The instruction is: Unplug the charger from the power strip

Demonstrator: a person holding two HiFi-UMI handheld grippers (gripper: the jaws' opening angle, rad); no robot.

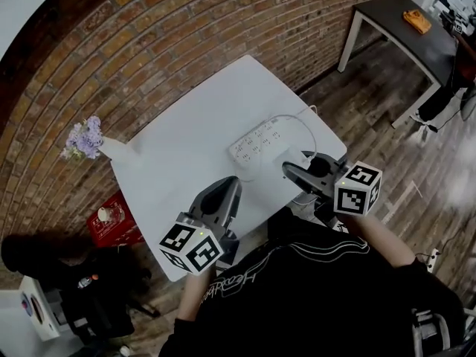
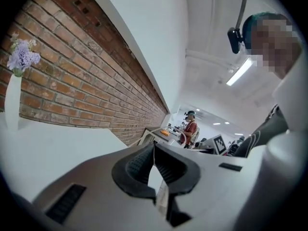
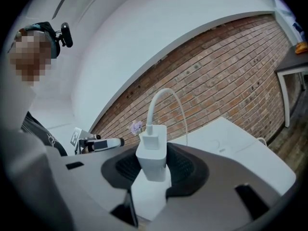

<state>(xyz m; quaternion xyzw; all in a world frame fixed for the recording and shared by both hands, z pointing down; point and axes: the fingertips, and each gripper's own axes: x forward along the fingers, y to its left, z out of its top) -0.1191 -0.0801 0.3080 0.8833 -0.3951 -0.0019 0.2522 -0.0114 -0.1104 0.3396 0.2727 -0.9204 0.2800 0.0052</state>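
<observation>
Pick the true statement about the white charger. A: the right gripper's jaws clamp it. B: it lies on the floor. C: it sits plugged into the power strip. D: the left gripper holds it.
A: the right gripper view shows the white charger clamped in the right gripper, away from the power strip on the table.

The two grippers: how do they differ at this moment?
The left gripper has its fingers shut together with nothing between them, while the right gripper has its fingers clamped on a white charger. A white cable rises from the right gripper's charger, and the left gripper holds no cable. Both carry a black-and-white marker cube.
</observation>
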